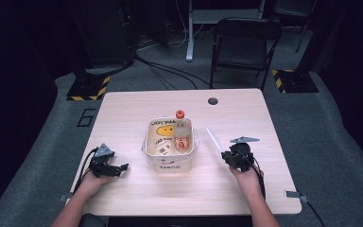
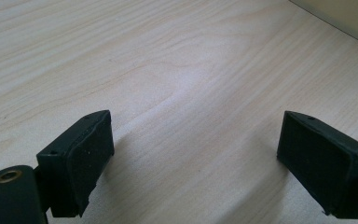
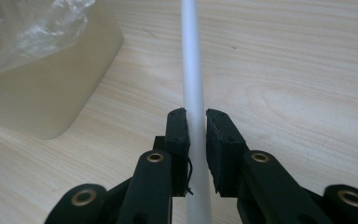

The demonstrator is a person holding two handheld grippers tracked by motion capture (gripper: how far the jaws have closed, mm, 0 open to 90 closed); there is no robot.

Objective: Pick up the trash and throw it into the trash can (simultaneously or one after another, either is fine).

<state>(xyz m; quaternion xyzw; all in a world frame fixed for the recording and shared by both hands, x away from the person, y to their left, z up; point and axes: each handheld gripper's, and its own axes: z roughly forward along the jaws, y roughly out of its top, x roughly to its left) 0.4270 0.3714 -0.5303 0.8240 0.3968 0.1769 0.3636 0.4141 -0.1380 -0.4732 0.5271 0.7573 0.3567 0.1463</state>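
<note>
Straw [image 3: 193, 84] clamped in right gripper [image 3: 196, 122] beside bin [image 3: 46, 93]

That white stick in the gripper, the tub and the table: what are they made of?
The stick looks like matte, slightly translucent plastic, perhaps a straw. The tub seems cream plastic, smooth, with a clear crinkly film liner. The table shows pale wood grain, probably laminate.

I see a pale wood surface [image 1: 137, 101] with a dark round hole [image 1: 212, 100] near its far edge. At its middle sits a cream tub [image 1: 169, 164] printed with a yellow smiley and lined with clear plastic; inside it stands a bottle [image 1: 181, 131] with a red cap. Behind the surface stands a black folding chair [image 1: 244, 45], with cables [image 1: 170, 71] across the grey floor.
</note>
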